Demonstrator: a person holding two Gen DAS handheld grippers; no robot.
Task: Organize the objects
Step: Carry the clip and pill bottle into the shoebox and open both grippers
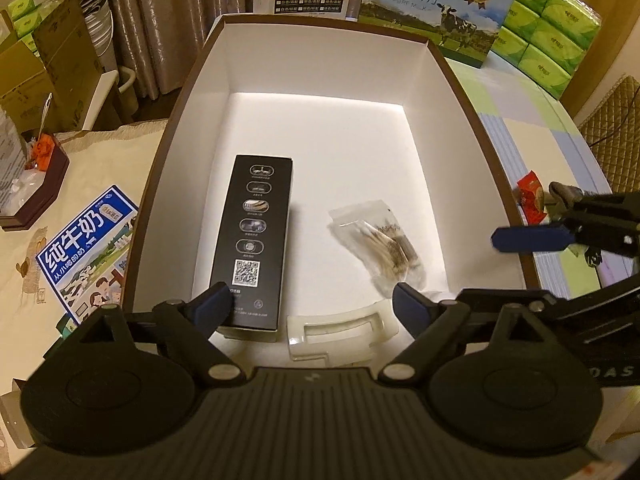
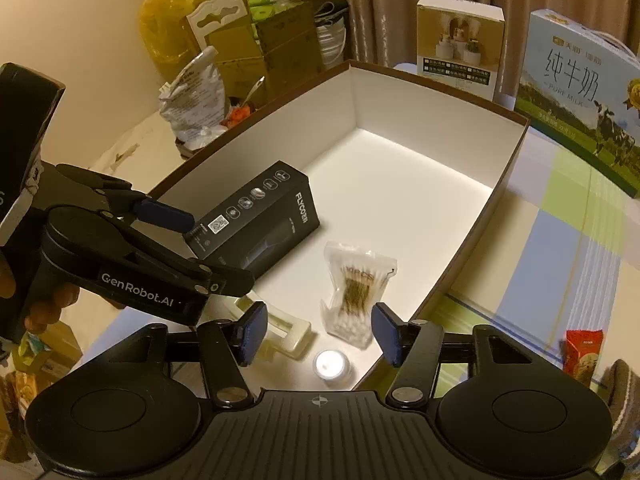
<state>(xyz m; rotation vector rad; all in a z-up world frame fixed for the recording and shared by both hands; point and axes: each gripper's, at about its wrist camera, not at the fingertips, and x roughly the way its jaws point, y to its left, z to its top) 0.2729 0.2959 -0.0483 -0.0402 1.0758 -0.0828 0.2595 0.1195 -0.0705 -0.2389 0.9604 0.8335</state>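
Note:
A big brown-rimmed box (image 1: 452,80) with a white inside stands on the table. On its floor lie a long black carton (image 1: 256,236), a clear bag of cotton swabs (image 1: 384,240) and a cream plastic piece (image 1: 340,332). My left gripper (image 1: 310,302) hangs open over the near end, its left pad beside the carton's near corner. My right gripper (image 2: 320,332) is open too, above the near end of the swab bag (image 2: 356,292) and a small white round pot (image 2: 331,364). Nothing is held by either gripper. One of the left gripper's fingers (image 2: 164,212) shows by the black carton (image 2: 256,216).
A red snack packet (image 2: 582,354) lies on the checked tablecloth right of the box (image 2: 512,160). A blue milk carton (image 1: 88,248) lies flat on the left. Behind stand a large milk case (image 1: 436,12), green tissue packs (image 1: 548,28) and cardboard boxes (image 1: 60,64).

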